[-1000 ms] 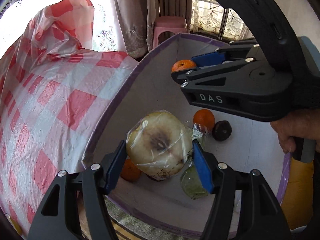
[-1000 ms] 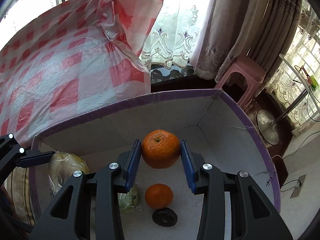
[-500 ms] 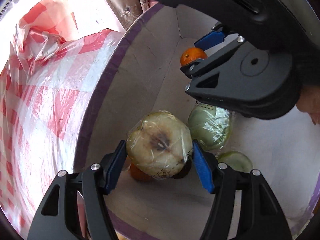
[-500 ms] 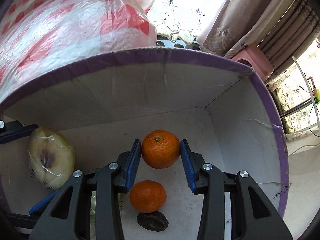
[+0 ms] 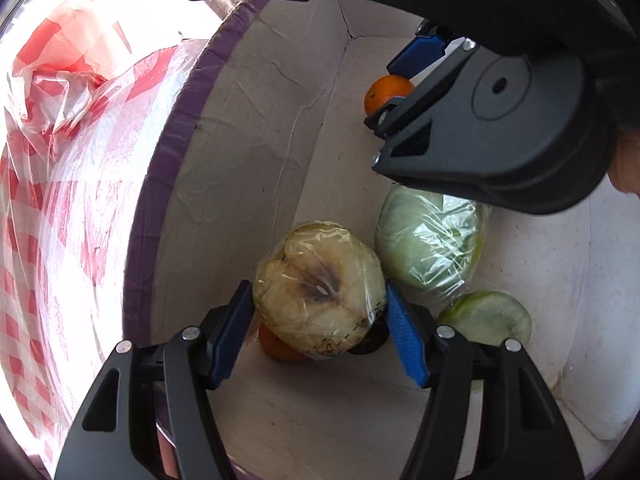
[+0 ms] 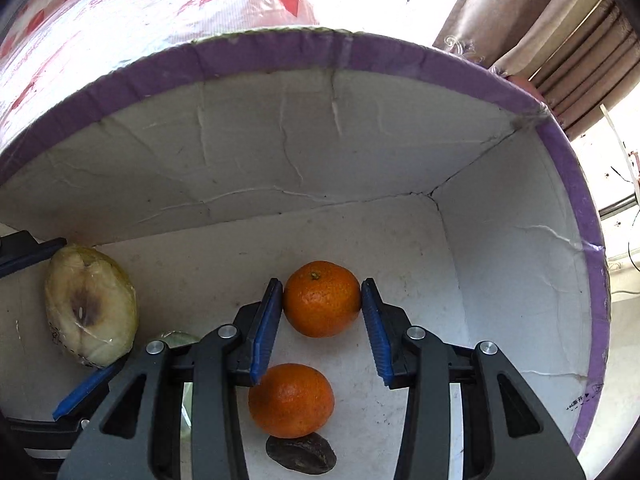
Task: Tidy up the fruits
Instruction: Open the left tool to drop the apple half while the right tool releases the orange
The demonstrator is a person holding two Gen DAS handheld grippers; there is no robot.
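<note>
White box (image 6: 360, 160) walls are surrounding both grippers: your right gripper (image 6: 322, 300) is gripping an orange (image 6: 322, 298), your left gripper (image 5: 320, 312) a wrapped half fruit (image 5: 318, 292). Be easing each toward bare floor at twelve o'clock before releasing.

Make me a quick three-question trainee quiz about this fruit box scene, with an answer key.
1. What does the right gripper hold?
2. True or false: the halved fruit between the left gripper's fingers is wrapped in plastic film.
3. What lies on the box floor directly next to the loose orange: A) a banana, B) a dark fruit, C) a spoon?

Key: 1. An orange. 2. True. 3. B.
</note>
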